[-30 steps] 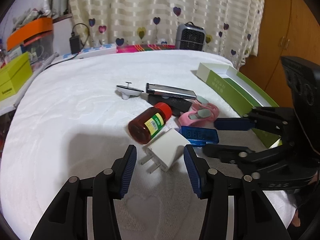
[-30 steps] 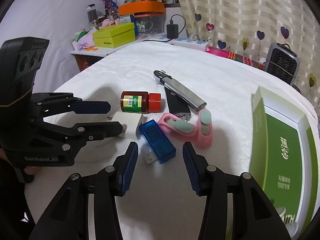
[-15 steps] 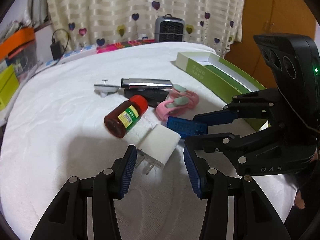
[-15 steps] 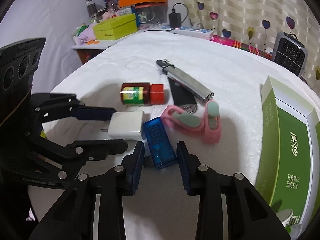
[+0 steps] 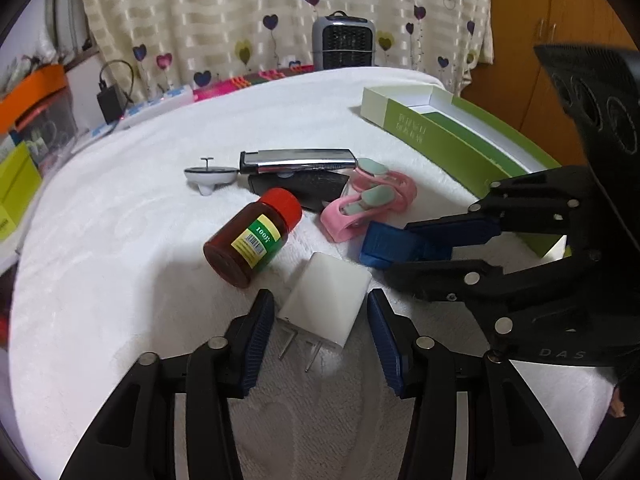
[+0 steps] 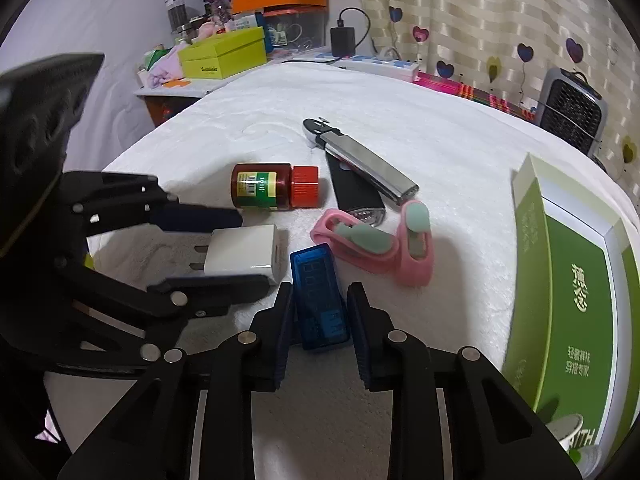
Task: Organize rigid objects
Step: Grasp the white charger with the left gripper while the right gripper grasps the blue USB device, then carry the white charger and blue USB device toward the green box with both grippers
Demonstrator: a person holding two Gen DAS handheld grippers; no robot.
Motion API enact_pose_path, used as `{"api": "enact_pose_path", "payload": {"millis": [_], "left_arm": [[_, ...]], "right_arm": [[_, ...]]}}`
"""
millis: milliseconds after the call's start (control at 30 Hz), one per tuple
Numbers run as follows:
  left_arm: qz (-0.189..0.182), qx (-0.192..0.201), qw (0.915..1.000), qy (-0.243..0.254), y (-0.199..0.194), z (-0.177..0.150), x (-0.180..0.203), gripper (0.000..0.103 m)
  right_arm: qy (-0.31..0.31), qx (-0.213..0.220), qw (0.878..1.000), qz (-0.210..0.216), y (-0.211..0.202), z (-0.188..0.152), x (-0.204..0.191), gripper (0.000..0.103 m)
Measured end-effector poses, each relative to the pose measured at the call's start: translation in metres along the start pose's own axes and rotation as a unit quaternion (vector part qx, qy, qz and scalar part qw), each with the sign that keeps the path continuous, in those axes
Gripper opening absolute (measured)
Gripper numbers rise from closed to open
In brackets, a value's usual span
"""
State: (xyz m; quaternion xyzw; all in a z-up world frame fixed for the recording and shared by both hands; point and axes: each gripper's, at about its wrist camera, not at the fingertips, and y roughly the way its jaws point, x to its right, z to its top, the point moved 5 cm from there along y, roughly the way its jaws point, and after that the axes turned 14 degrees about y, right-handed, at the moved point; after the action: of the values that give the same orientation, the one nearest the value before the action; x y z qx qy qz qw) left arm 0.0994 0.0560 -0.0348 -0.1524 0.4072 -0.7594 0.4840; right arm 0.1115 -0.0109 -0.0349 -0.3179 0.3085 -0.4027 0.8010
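A white plug charger [image 5: 328,300] lies prongs-first between the pads of my left gripper [image 5: 320,320]. Its jaws are closing, with a small gap still on each side. In the right wrist view the left gripper [image 6: 248,250] straddles that charger [image 6: 244,250]. My right gripper [image 6: 318,312] is closing on a blue USB tester [image 6: 318,300], and its pads meet the tester's long sides. From the left wrist view the right gripper [image 5: 400,252] reaches in from the right onto the tester [image 5: 384,240]. A brown red-capped bottle [image 5: 252,236] lies on its side just beyond.
A pink clip-like item [image 5: 368,200], a silver bar [image 5: 298,158], a flat black item [image 5: 304,186] and a small white gadget [image 5: 208,176] lie behind on the white cloth. An open green box [image 5: 452,136] stands right. A small heater [image 5: 344,42] stands at the back.
The right gripper's jaws narrowed from wide apart to the blue tester's sides. The left gripper moved forward until the white charger sat between its pads, and its jaws drew in slightly.
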Motion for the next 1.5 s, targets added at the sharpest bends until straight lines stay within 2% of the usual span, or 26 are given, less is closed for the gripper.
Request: {"api": "enact_pose_path", "payload": {"millis": [67, 167, 233, 567, 833, 1100, 1500], "left_arm": [[0.001, 0.0, 1.0, -0.006, 0.0, 0.0, 0.003, 0.038], [0.015, -0.001, 0.9997, -0.019, -0.002, -0.001, 0.005, 0.034], [0.009, 0.002, 0.9995, -0.029, -0.004, -0.001, 0.006, 0.032], [0.012, 0.011, 0.9983, -0.055, -0.012, -0.002, 0.024, 0.032], [0.016, 0.028, 0.9968, -0.073, -0.024, -0.005, 0.036, 0.032], [0.016, 0.044, 0.9941, -0.098, -0.032, -0.001, 0.035, 0.032], [0.035, 0.068, 0.9925, -0.096, -0.045, 0.008, 0.037, 0.032]], "right_arm": [[0.004, 0.004, 1.0, -0.005, -0.003, -0.001, 0.001, 0.027], [0.011, 0.01, 1.0, -0.005, -0.008, -0.004, 0.002, 0.026], [0.017, 0.015, 1.0, -0.004, -0.011, -0.005, 0.004, 0.026], [0.042, 0.032, 0.999, 0.001, -0.028, -0.015, 0.012, 0.026], [0.064, 0.049, 0.996, 0.023, -0.043, -0.024, 0.015, 0.026], [0.074, 0.06, 0.995, 0.025, -0.052, -0.029, 0.016, 0.026], [0.069, 0.08, 0.994, 0.021, -0.063, -0.028, 0.015, 0.026]]}}
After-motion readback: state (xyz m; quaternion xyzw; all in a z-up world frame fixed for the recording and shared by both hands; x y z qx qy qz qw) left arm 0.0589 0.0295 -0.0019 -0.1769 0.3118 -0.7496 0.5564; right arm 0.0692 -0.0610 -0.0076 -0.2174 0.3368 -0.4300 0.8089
